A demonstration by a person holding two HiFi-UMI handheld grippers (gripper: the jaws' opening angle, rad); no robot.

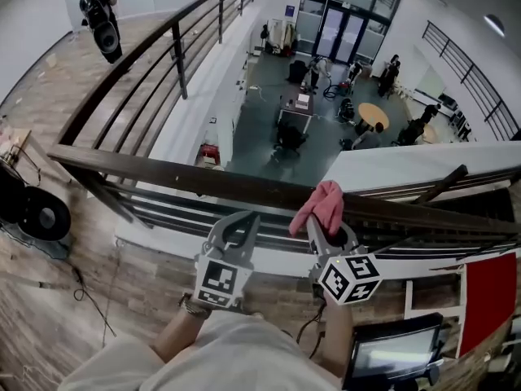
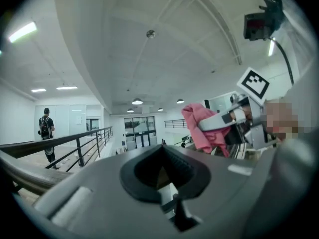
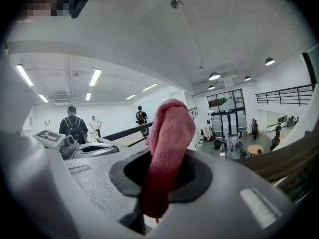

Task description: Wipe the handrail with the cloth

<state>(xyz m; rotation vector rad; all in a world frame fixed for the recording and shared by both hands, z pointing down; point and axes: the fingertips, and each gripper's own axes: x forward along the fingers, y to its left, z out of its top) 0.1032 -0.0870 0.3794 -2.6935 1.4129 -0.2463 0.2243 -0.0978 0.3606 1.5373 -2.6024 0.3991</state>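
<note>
We held the soft pink cloth clamped in our right gripper over the dark handrail, our left gripper closed on nothing, and judged the cloth light, limp, best pinched at 1 bunched fold.

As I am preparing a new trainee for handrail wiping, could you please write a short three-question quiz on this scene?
1. Which gripper holds the pink cloth?
2. True or false: the left gripper has its jaws wide apart.
3. The handrail is: A white, B dark brown, C red.

Key: 1 the right gripper; 2 false, its jaws are together with nothing between them; 3 B.
</note>
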